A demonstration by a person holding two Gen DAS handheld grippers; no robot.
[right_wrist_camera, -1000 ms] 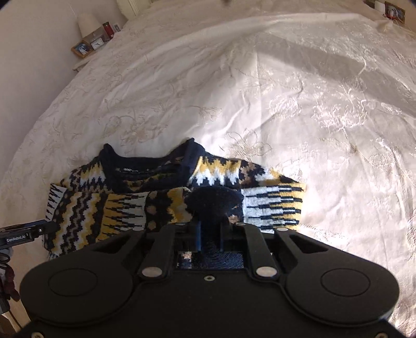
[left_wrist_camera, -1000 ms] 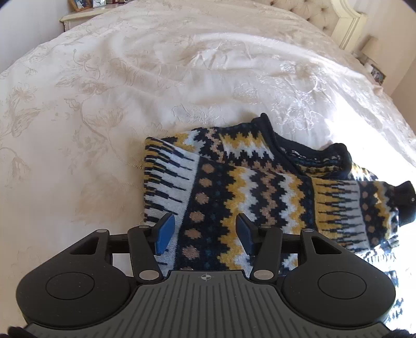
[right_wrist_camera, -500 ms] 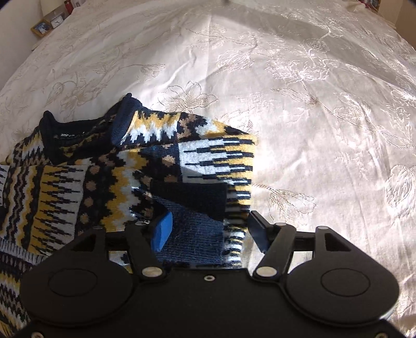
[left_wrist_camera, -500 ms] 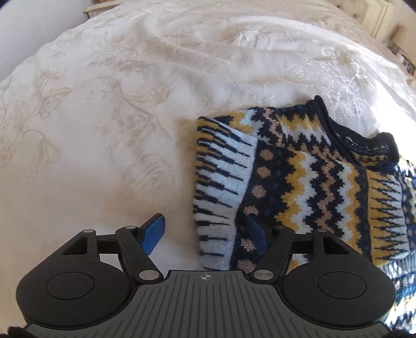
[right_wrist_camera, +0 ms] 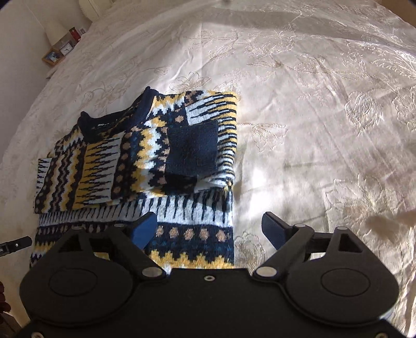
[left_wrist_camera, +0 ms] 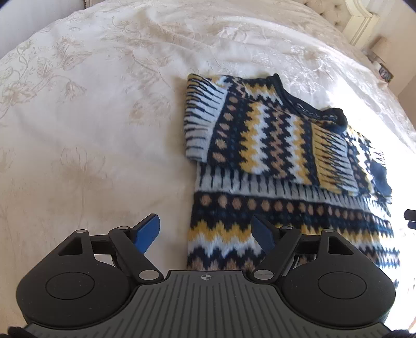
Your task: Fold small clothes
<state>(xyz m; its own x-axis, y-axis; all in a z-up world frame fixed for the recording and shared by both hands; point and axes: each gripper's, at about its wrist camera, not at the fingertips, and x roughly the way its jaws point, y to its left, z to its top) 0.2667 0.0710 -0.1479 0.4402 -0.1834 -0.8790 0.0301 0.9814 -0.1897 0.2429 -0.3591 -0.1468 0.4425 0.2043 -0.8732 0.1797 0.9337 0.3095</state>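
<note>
A small knitted sweater in navy, yellow, white and tan zigzags lies flat on the bed, both sleeves folded across its chest. In the right wrist view the same sweater shows a navy cuff lying on top. My left gripper is open and hovers over the sweater's lower left edge, one finger over the bedspread and one over the knit. My right gripper is open above the lower right edge, holding nothing.
A cream embroidered bedspread covers the whole bed. A tufted headboard is at the far right of the left view. A bedside table with a clock and frames stands at the far left of the right view.
My right gripper let go of the navy cuff, which now rests on the chest, and drew back toward the hem. My left gripper opened wider and pulled back to the lower left edge.
</note>
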